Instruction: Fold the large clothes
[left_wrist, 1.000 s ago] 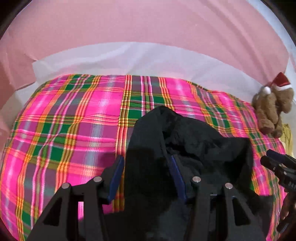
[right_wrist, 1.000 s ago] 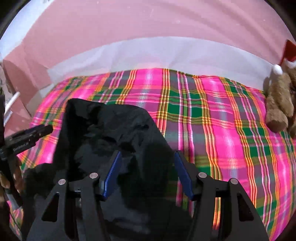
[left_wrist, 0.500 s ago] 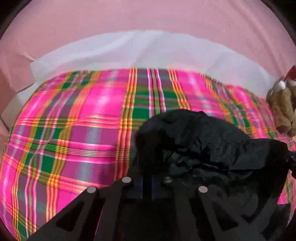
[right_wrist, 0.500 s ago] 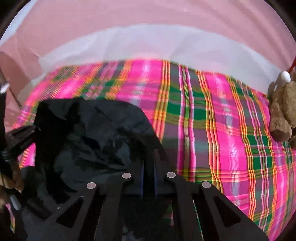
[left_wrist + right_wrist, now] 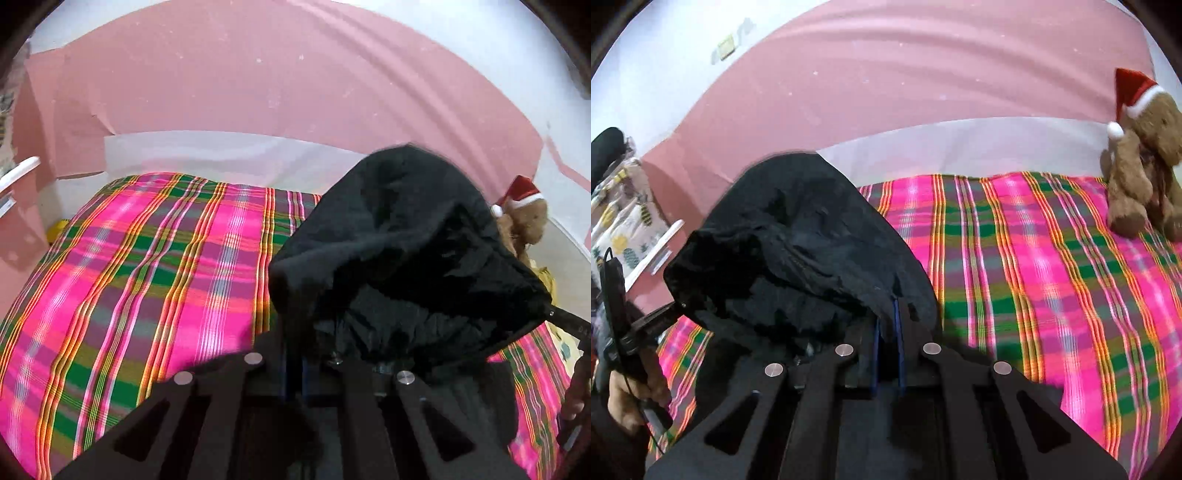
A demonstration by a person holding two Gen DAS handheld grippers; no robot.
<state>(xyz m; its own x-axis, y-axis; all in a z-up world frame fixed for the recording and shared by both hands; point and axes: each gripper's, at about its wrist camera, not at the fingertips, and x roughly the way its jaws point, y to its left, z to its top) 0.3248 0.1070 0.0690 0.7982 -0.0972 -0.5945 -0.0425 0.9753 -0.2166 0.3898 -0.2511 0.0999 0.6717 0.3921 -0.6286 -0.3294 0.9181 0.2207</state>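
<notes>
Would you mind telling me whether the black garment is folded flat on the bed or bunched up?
Bunched up. The black garment hangs crumpled between the left gripper and right gripper, raised above the plaid bedsheet.

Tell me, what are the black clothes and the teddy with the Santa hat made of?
Black garment: looks like soft matte cloth, maybe fleece or cotton; it bunches and drapes in dull wrinkles. Teddy: brown plush, fuzzy outline; its hat seems red felt or fleece with white fluffy trim.

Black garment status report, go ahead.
Left tongs and right tongs both shut on black garment. Garment bunched, lifted off plaid bed. Teddy at far corner, clear.
</notes>
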